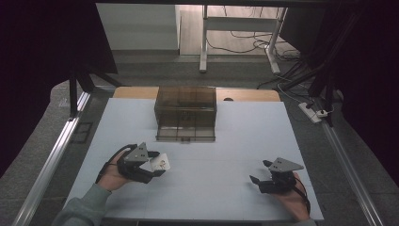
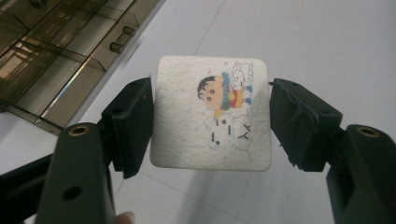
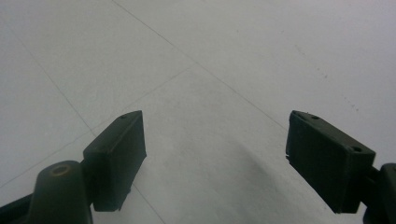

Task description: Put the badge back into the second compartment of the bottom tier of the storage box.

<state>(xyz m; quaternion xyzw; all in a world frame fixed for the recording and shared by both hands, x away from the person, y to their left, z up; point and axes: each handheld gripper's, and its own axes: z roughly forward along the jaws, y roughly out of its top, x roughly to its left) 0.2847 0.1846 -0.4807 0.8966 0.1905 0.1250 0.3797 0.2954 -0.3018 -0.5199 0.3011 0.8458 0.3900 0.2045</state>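
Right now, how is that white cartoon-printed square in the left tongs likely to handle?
The white square probably is stiff: it spans the left tongs flat, without sagging. Its thin, pitted look suggests something light. Clamped only by its edges, it could slip or pivot.

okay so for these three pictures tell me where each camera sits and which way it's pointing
High view: above the person's side, looking forward and down on the white table; forearms, left gripper, right gripper.
Left gripper view: rides that gripper, looking along its jaws, closed on the white cartoon pack.
Right gripper view: rides that gripper, looking along its empty, apart jaws at the tabletop.
Shared: the brown clear box is in the high and left gripper views.
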